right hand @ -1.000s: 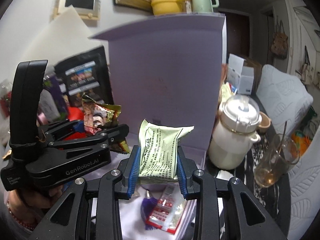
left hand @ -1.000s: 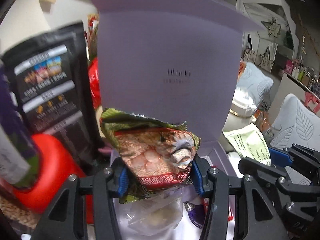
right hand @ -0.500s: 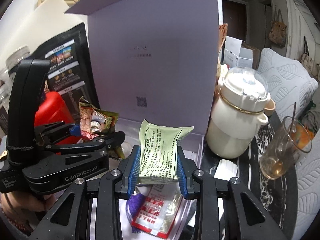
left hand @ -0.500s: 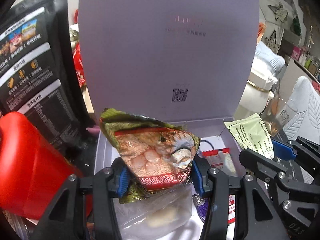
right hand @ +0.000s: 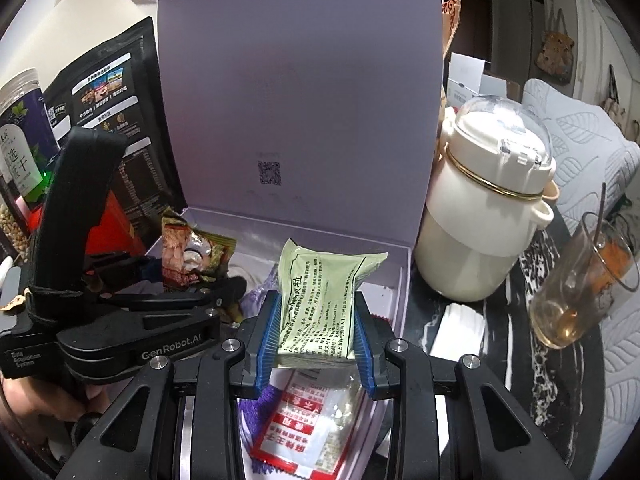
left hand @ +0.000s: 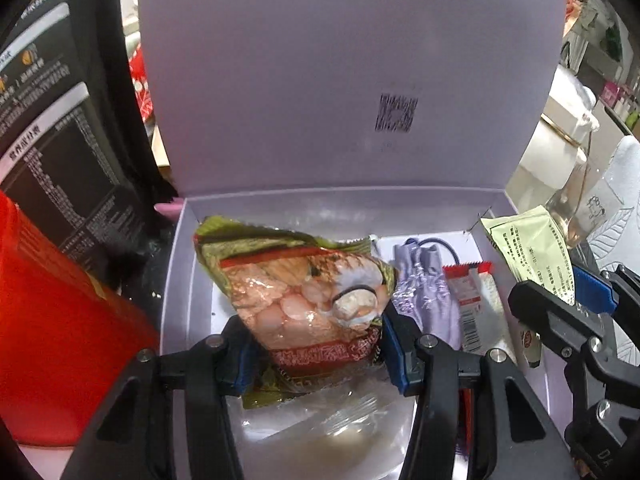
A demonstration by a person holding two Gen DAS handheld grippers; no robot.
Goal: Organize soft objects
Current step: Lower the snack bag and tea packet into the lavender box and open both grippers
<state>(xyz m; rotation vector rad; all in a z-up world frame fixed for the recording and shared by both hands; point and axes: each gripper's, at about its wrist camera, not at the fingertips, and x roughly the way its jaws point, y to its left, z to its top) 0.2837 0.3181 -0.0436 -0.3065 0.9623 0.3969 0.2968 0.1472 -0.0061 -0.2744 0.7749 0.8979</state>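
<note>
My left gripper (left hand: 316,348) is shut on a green and red snack packet (left hand: 296,288) and holds it over the left half of the open lilac box (left hand: 180,264). My right gripper (right hand: 316,340) is shut on a pale green sachet (right hand: 320,300) over the box's right half (right hand: 402,292). The sachet also shows at the right in the left wrist view (left hand: 532,256). The snack packet shows in the right wrist view (right hand: 188,252). Inside the box lie a lilac pouch (left hand: 424,296), a red and white sachet (right hand: 308,424) and a clear bag (left hand: 332,416).
The box lid (right hand: 296,100) stands upright behind. A red container (left hand: 52,332) and a black standing bag (left hand: 60,128) are to the left. A cream kettle (right hand: 484,208) and a glass cup with a spoon (right hand: 580,280) stand to the right on the dark marble table (right hand: 500,360).
Both grippers have moved forward and down toward the box interior, each still holding its packet. The box floor and its contents now show more fully.
</note>
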